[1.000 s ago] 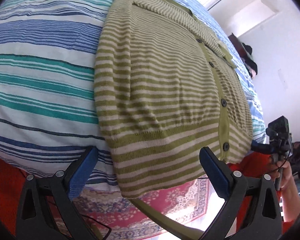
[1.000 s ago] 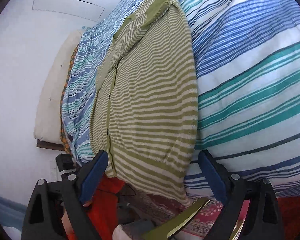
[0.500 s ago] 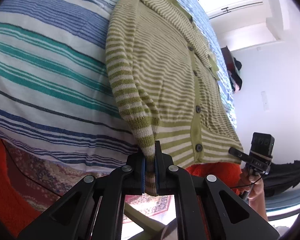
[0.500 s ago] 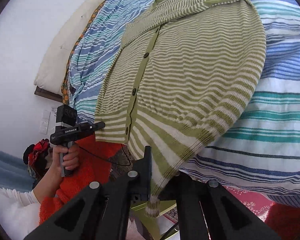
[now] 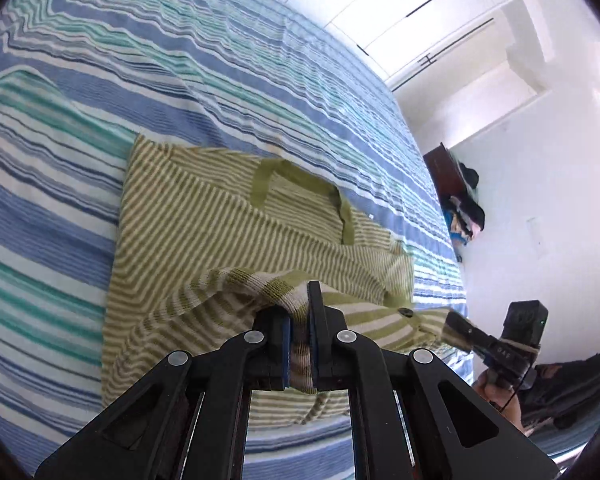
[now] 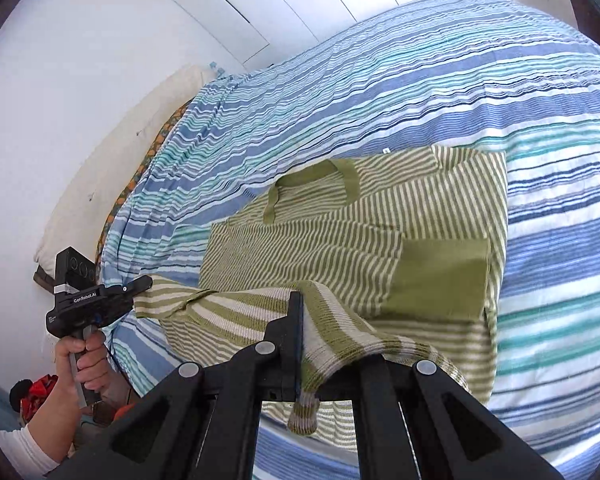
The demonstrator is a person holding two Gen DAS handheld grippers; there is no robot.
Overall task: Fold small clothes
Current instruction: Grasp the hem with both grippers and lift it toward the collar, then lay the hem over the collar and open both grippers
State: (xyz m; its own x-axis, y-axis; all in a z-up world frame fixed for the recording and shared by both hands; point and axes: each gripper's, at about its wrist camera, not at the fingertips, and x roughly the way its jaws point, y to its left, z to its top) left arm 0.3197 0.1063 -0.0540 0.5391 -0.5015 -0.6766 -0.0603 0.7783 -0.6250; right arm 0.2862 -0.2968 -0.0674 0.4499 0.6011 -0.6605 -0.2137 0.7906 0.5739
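Over the striped bedspread (image 5: 60,208), through my left wrist camera, my left gripper (image 5: 299,344) is clamped on the ribbed hem of the green striped cardigan (image 5: 204,216), lifting that edge above the rest, which lies flat on the bed. My right gripper (image 5: 460,334) shows at the right, pinching the same hem.

From my right wrist camera, my right gripper (image 6: 332,344) has its jaws closed on the cardigan's (image 6: 340,240) hem, cloth draped over one finger. My left gripper (image 6: 142,283) holds the far corner.

Home bedroom: striped bedspread (image 6: 380,80), pillow (image 6: 112,184), wardrobe doors (image 5: 400,12)
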